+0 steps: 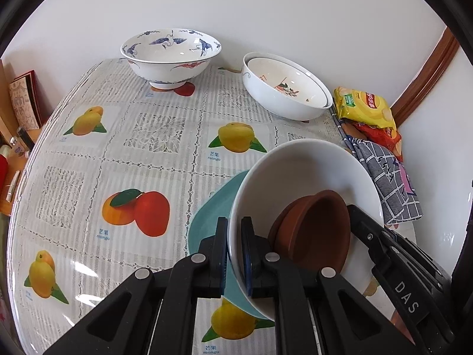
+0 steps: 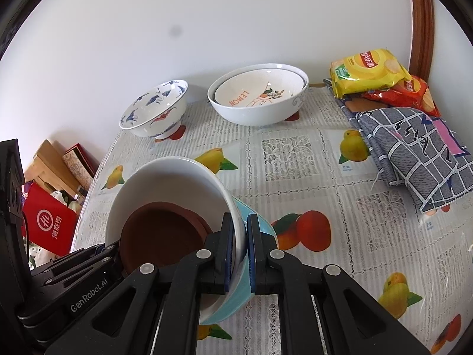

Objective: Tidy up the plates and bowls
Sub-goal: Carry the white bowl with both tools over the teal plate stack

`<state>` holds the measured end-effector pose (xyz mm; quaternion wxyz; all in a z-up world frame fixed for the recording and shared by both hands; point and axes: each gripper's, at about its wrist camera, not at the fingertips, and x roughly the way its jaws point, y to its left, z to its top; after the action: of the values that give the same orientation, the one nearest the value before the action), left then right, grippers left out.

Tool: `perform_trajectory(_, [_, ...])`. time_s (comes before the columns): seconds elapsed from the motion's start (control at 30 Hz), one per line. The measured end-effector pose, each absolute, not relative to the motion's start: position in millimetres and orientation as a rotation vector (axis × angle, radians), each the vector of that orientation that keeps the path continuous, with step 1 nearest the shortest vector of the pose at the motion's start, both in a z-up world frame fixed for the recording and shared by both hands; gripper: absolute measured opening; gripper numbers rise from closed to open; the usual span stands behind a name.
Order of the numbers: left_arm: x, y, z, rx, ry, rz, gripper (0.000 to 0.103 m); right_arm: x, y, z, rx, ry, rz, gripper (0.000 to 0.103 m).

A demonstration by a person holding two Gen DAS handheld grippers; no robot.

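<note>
A plain white bowl point(image 1: 307, 171) holds brown dishes point(image 1: 313, 230) and sits over a teal plate point(image 1: 212, 213). My left gripper point(image 1: 234, 251) is shut on the white bowl's near rim. My right gripper point(image 2: 239, 251) is shut on the opposite rim of the white bowl point(image 2: 165, 177), with the teal plate point(image 2: 260, 227) edge between its fingers too; the brown dishes point(image 2: 159, 236) lie inside. At the back stand a crane-patterned bowl point(image 1: 170, 53) point(image 2: 155, 109) and a white bowl with a lemon-print bowl nested in it point(image 1: 283, 88) point(image 2: 257, 94).
The table point(image 1: 147, 136) has a fruit-print cloth. Snack bags point(image 1: 365, 106) point(image 2: 369, 71) and a folded grey checked cloth point(image 1: 387, 177) point(image 2: 414, 148) lie along the right edge by the wall. Boxes and a red bag point(image 2: 47, 222) stand off the left edge.
</note>
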<state>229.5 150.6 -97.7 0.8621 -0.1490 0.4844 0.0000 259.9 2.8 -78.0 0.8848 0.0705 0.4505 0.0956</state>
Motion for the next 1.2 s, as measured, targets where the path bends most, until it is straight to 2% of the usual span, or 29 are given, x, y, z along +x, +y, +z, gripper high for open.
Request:
perform_trajectory(0.63, [253.3,157.6,-137.5,-0.326,1.097,-0.003,0.011,285.5,12.0,-119.3,0.117,1.041,0.199,0.009])
perform_trajectory(1.0, [257.9,159.4,-138.0,-0.345,1.097,-0.036,0.014,294.8,11.2,-125.0,0.115,1.061,0.209,0.009])
perform_trajectory(1.2, [256.0,159.9,-134.9,-0.328,1.098,-0.039,0.017,295.0,6.7,-123.0,0.115,1.065,0.218,0.013])
